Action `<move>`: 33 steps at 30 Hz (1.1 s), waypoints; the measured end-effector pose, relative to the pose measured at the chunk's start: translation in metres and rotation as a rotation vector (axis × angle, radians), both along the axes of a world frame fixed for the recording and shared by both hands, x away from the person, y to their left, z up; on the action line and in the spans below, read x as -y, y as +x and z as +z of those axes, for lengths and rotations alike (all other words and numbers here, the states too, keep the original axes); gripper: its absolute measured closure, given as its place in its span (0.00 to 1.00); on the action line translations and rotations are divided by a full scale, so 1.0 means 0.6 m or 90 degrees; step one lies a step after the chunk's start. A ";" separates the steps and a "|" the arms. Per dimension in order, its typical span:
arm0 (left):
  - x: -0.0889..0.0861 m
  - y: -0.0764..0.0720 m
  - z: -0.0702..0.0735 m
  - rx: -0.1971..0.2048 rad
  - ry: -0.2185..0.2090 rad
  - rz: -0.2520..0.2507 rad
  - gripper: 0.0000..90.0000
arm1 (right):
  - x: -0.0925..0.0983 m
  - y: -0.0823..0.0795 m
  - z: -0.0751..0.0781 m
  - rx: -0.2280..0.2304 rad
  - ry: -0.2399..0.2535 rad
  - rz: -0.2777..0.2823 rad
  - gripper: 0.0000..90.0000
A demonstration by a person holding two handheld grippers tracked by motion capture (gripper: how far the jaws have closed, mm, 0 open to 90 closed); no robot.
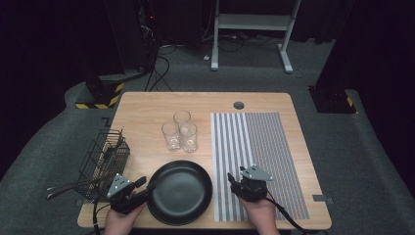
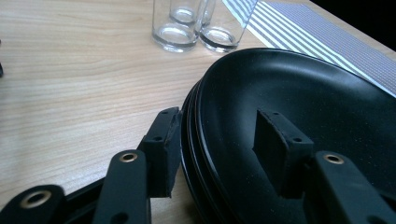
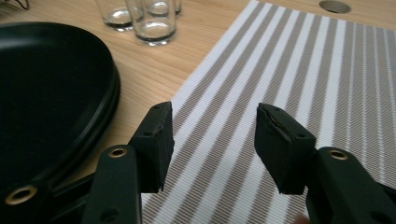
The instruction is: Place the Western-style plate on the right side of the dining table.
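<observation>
One jaw each side of the black plates' [image 2: 299, 93] rim, left gripper [image 2: 217, 144].

Wooden table [image 1: 147, 105] bears stacked plates [image 1: 180, 192], glasses [image 1: 179, 131], striped mat [image 1: 259, 156], perhaps the basket [image 1: 103, 161]

Your high view shows the counter [image 1: 147, 105] evenly lit from above, while the room around it falls into near black. In your two gripper views the near tool parts are soft and blurred, and the black plates [image 2: 327, 107] carry a faint sheen.
</observation>
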State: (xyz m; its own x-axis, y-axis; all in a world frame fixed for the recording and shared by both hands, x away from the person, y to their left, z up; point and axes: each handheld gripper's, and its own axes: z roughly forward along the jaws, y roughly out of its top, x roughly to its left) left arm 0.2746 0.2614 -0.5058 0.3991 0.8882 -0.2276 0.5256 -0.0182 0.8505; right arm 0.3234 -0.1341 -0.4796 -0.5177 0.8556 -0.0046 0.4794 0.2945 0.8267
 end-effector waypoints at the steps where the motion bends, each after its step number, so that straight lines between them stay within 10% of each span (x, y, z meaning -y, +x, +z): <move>1: 0.000 0.000 0.000 0.001 0.000 0.000 0.59 | -0.007 -0.002 0.001 -0.003 0.016 0.005 0.54; 33: -0.002 0.004 -0.007 -0.009 -0.023 -0.001 0.76 | -0.105 -0.003 -0.015 -0.078 0.069 0.085 0.68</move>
